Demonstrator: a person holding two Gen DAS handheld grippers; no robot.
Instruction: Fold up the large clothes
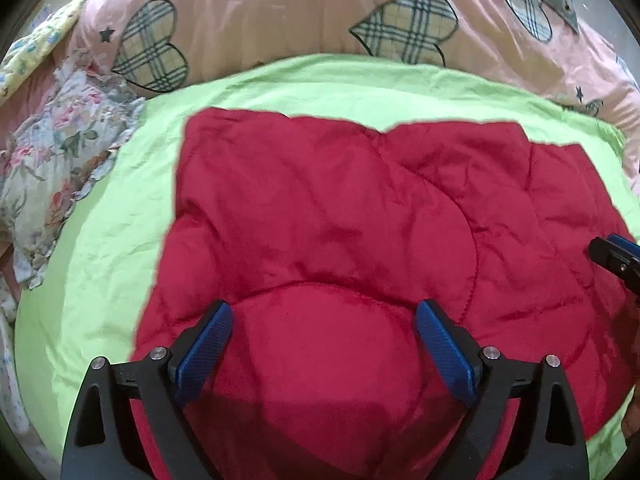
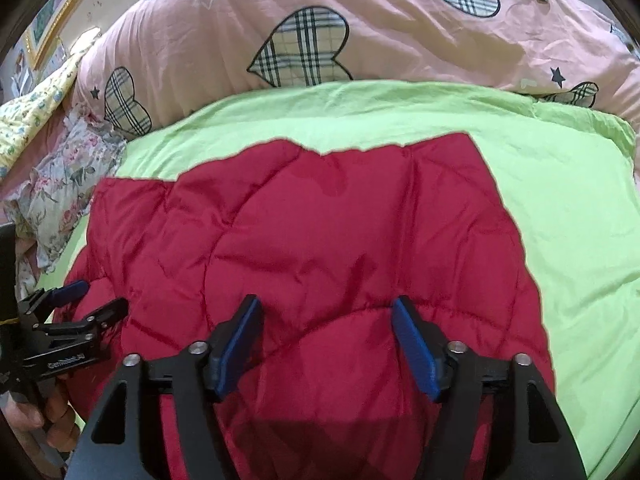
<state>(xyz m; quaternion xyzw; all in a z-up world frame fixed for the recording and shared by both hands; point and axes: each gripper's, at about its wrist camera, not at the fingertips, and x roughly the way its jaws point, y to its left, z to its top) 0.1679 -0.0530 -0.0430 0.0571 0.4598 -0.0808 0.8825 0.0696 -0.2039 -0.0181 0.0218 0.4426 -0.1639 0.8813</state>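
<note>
A red quilted padded garment (image 1: pixel 320 220) lies folded in a broad block on a lime-green sheet (image 1: pixel 100 240). It also shows in the right wrist view (image 2: pixel 320 240). My left gripper (image 1: pixel 324 320) hovers open over the garment's near part, with nothing between its blue pads. My right gripper (image 2: pixel 326 320) is also open and empty over the garment's near part. The left gripper (image 2: pixel 92 300) shows at the left edge of the right wrist view, beside the garment's left side. The right gripper's tip (image 1: pixel 612 252) shows at the right edge of the left wrist view.
A pink duvet with plaid hearts (image 1: pixel 280 12) is bunched along the far side of the bed. A floral pillow (image 1: pixel 52 160) lies at the left. The green sheet (image 2: pixel 580 240) extends to the right of the garment.
</note>
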